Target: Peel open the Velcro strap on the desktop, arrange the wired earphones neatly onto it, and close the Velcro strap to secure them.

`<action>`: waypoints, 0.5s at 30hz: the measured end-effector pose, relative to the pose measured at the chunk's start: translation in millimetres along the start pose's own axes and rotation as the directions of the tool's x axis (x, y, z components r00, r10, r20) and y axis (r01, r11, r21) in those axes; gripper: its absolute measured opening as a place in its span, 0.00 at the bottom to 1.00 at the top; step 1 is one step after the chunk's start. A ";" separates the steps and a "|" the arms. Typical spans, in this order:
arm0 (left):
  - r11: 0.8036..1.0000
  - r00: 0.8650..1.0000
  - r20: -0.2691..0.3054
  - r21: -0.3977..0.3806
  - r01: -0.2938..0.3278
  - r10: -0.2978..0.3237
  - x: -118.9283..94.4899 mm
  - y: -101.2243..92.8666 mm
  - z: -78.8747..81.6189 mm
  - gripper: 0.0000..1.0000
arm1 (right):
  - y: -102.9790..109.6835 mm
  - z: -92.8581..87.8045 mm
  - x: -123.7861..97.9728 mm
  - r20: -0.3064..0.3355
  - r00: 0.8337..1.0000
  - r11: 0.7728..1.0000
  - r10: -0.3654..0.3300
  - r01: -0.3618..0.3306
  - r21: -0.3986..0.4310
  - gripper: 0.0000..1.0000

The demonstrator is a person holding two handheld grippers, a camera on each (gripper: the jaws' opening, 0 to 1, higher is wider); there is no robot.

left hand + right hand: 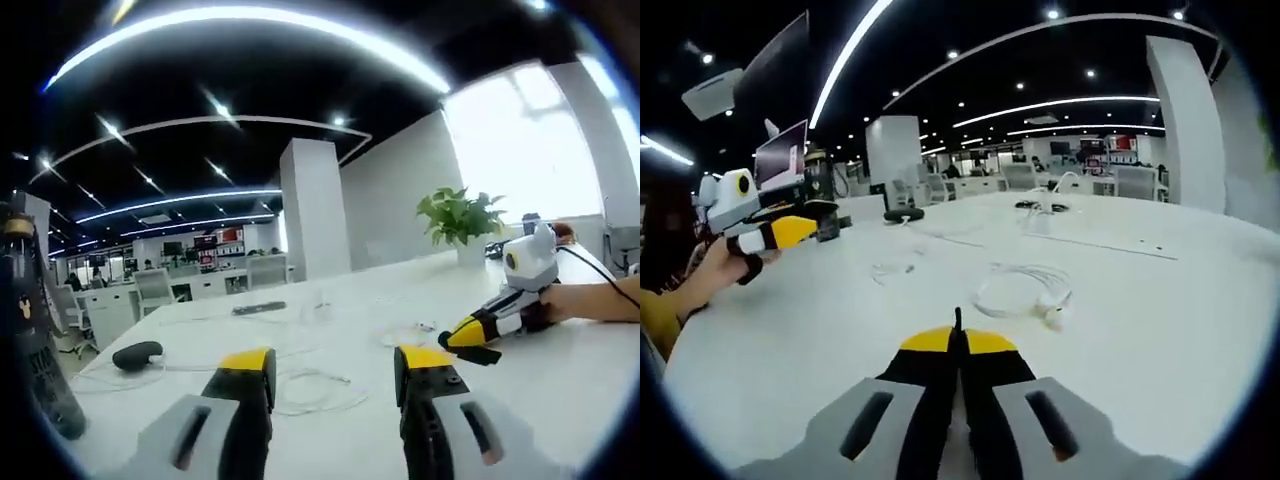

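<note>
In the left gripper view, going from left to right, a dark bottle (35, 330) stands at the left edge of the white table (560, 390), then a small black object (137, 354) lies on the table, maybe a mouse, though I cannot tell for sure. Further back a dark flat strip (258, 308) lies on the surface; it could be the Velcro strap, but it is too small to be certain. The left gripper (335, 365) rises from the bottom with its yellow-tipped jaws set clearly apart and nothing between them, and the white cable of the wired earphones (310, 385) lies on the table just beyond and between the jaws. To the right the right gripper (470, 336) comes in, held by a hand (565, 300), and a green plant (460, 215) stands behind it near the bright window. The right gripper view gives what the first one hides: the right gripper (959, 340) has its jaws pressed together, and nothing visible is caught in them. In this view the left gripper (790, 232) is on the left, held above the table, and the wired earphones (1020, 290) lie as a loose coil on the table ahead of the closed jaws, apart from them.
</note>
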State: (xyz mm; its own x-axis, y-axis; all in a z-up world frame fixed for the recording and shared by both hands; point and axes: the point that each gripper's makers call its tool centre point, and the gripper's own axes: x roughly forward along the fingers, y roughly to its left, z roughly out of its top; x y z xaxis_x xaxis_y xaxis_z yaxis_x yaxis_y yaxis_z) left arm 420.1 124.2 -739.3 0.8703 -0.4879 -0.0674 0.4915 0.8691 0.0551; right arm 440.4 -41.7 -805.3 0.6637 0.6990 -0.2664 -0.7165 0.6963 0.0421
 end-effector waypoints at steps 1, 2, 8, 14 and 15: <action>1.000 1.000 -0.003 -0.002 -0.003 0.003 0.4 1.7 -1.6 0.51 | 2.2 0.3 -1.1 0.010 1.000 1.000 0.004 -0.004 -0.005 0.03; 1.000 1.000 -0.005 -0.002 -0.005 0.005 0.6 2.5 -2.3 0.51 | 3.9 0.9 -2.0 0.015 1.000 1.000 0.012 -0.012 -0.003 0.03; 1.000 1.000 -0.013 0.006 -0.011 0.011 1.3 3.8 -5.3 0.51 | 22.3 -0.4 -10.2 0.027 0.996 0.996 0.087 -0.087 -0.024 0.03; 1.000 1.000 -0.012 0.010 -0.017 0.017 1.1 5.7 -4.9 0.51 | 26.9 -3.3 -17.9 0.019 0.996 0.995 0.092 -0.092 -0.048 0.03; 1.000 1.000 -0.013 0.009 -0.016 0.016 1.3 5.7 -5.0 0.51 | 27.0 -3.5 -18.3 0.018 0.996 0.995 0.091 -0.090 -0.049 0.03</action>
State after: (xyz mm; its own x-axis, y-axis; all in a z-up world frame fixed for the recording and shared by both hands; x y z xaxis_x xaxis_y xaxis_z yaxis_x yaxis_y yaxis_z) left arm 423.9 128.9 -744.0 0.8777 -0.4727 -0.0791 0.4777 0.8761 0.0651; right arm 408.2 -36.3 -802.7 0.5992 0.7624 -0.2442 -0.7831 0.6216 0.0191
